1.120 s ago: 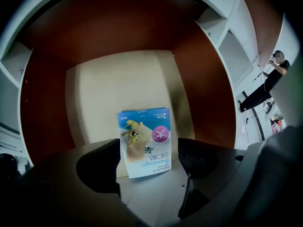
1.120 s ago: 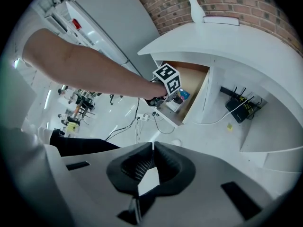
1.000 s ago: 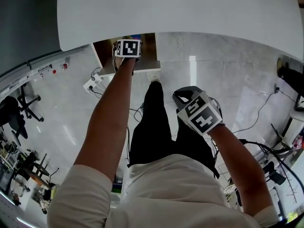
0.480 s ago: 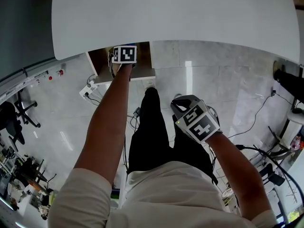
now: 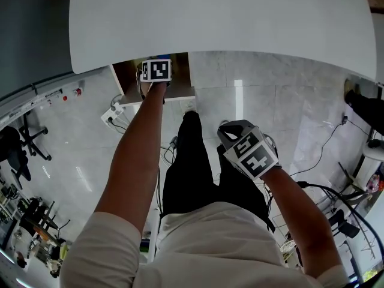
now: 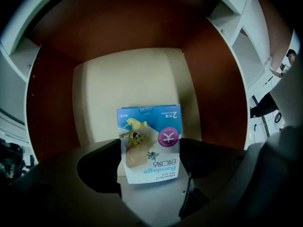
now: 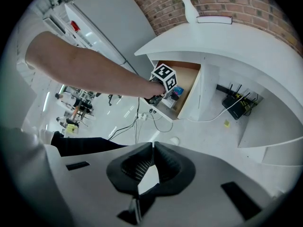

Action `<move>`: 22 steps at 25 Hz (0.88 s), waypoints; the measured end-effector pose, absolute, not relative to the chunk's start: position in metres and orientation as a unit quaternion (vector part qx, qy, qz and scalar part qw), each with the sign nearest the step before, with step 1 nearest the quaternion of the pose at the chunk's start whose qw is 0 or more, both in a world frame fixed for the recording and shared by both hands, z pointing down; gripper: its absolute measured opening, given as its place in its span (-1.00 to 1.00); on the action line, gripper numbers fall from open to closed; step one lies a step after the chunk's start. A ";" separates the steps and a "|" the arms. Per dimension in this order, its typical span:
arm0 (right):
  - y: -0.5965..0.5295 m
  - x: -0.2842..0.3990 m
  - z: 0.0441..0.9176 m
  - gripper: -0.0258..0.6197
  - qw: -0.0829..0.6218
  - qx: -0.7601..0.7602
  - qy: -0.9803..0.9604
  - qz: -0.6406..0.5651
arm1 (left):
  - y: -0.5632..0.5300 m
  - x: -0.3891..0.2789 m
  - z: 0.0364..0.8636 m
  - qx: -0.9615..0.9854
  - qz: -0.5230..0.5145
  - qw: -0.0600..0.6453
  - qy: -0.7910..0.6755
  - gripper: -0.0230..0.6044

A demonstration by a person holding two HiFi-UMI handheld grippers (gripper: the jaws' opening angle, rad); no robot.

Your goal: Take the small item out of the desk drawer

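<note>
— Where do we find the item?

— We find the bandage box (image 6: 149, 141) inside the open drawer (image 6: 215, 93) under the white tabletop (image 5: 222, 17). It is over the pale drawer floor, at the near end. Whether it rests on that floor or hangs clear of it, we cannot tell.

— And the tongs?

— The left tongs (image 6: 150, 164) pinch the box across its width, one jaw against each long side edge. The right tongs (image 7: 152, 156) are pressed together with nothing between them, well apart from the drawer.

— How do we judge its handling?

— Light, in our judgement. It is a thin, flat card carton, stiff along the edges but easy to crush on its broad faces. The print looks glossy, so it may slip. We consider the side edges the sound place to grip, with gentle pressure.

— Appearance?

— Blue and white, with a cartoon figure, a round magenta mark and the word "Bandage", which reads upside down in the left gripper view.
</note>
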State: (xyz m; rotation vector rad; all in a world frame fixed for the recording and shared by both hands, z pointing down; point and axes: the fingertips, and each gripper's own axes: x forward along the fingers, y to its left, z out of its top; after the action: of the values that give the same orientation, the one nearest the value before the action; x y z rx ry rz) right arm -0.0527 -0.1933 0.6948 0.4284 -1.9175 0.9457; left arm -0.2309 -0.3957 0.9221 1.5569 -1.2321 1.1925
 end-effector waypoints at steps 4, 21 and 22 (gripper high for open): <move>-0.191 -0.049 0.670 -0.80 0.463 0.175 -0.783 0.378 | -0.390 -0.228 0.891 0.618 0.461 0.404 -0.491 0.27; -0.147 0.004 0.579 -0.80 0.436 0.201 -0.816 0.322 | -0.324 -0.203 0.737 0.647 0.411 0.361 -0.531 0.27; -0.144 0.011 0.571 -0.80 0.435 0.203 -0.818 0.318 | -0.318 -0.199 0.725 0.650 0.407 0.357 -0.533 0.27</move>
State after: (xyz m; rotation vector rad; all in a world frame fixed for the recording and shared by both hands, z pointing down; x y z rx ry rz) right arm 0.0112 -0.1438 0.5715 0.5050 -2.0349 0.7904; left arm -0.1993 -0.3179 0.7248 1.6781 -1.3759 1.0503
